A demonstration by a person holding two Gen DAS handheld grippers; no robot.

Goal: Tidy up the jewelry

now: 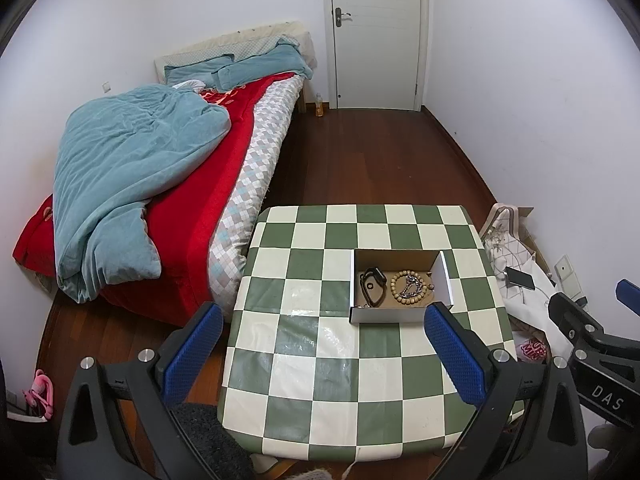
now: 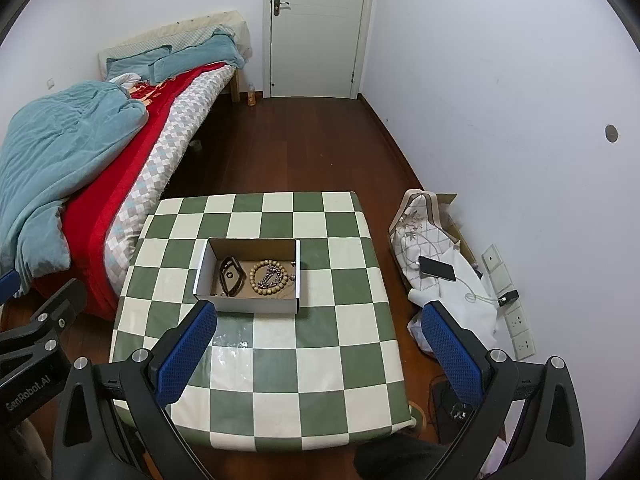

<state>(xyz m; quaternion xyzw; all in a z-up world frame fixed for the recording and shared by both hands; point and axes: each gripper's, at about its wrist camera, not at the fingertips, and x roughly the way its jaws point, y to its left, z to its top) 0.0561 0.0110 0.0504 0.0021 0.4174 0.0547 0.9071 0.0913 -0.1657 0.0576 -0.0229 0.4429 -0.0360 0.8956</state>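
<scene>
Grippers hover nearest me, the left gripper (image 1: 324, 340) and right gripper (image 2: 320, 344) both spread wide and empty above the checkered bench (image 2: 280, 380). Ahead of both sits the open cardboard box (image 2: 248, 304), its long side crosswise, holding a black watch (image 2: 231, 276) and bead bracelet (image 2: 269, 276). Neither looks clearly nearer.

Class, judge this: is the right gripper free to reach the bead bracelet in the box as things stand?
Probably yes. The right gripper is open and empty, the cardboard box has no lid, and nothing lies between it and the bead bracelet.
</scene>
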